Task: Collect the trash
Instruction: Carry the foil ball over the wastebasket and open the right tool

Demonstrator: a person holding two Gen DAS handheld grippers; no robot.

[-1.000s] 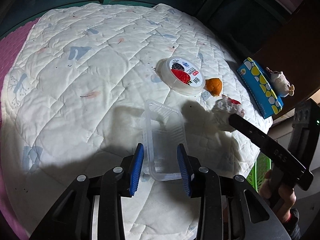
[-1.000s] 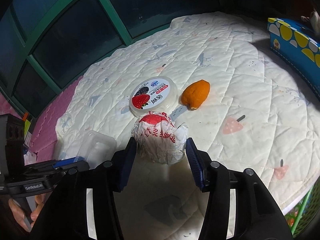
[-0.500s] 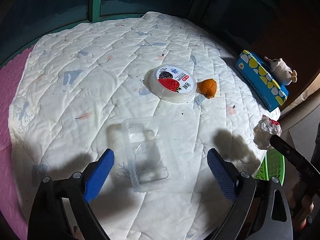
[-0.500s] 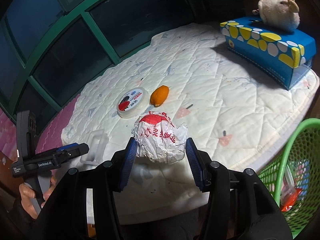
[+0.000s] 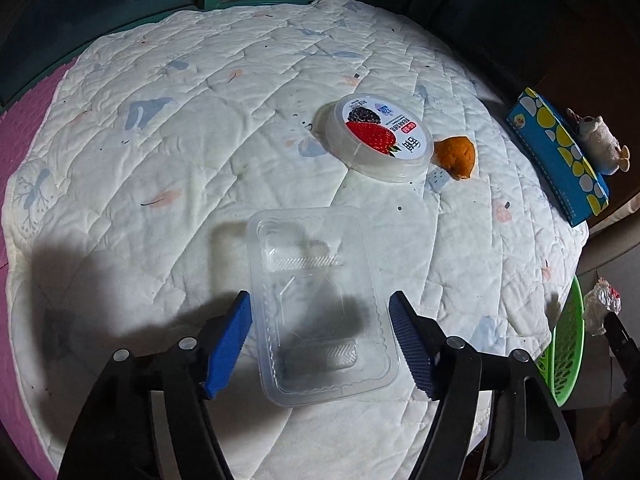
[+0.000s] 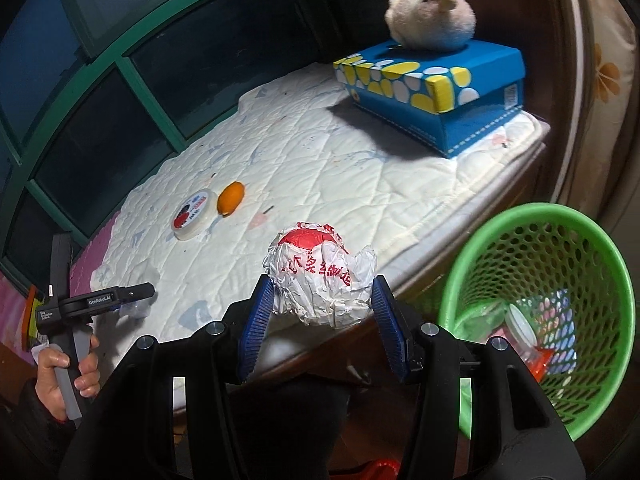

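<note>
Right gripper: clamped on a crumpled white-and-red wrapper ball, lower centre of the right wrist view, beside the quilt's edge.
Left gripper: jaws closing, blue pads either side of a clear plastic tray without pressing it, lower centre of the left wrist view.
Green mesh bin: lower right, some rubbish already inside.
Quilt: a round strawberry-lidded tub and an orange peel lie touching, upper right.
Blue dotted box: upper right, plush toy on top.
</note>
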